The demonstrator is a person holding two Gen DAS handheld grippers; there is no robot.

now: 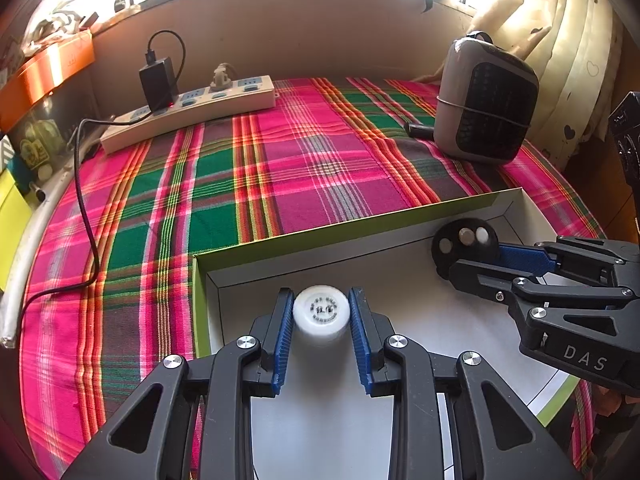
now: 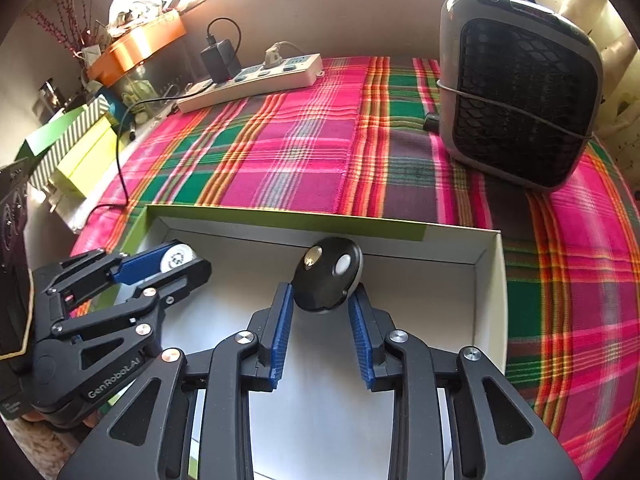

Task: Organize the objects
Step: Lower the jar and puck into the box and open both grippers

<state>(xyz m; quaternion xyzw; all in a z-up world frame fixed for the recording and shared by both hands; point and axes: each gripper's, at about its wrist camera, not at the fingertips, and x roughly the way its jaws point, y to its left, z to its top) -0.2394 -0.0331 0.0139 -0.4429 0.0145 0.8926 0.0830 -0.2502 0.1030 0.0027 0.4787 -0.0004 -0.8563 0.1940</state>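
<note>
A bright plaid cloth of pink, green and orange covers the table, sunlight pouring through the window behind. A power strip lies at the back left, a small grey heater stands at the back right, beside a pale curtain.

Near the front sits a shallow box, white inside, green outside. Over it, the left gripper clamps a small white round cap with printed lettering. The right gripper stands loosened around a black disc with a silver and a white stud, leaning against the box's far wall; whether the pads touch it I cannot tell.
</note>
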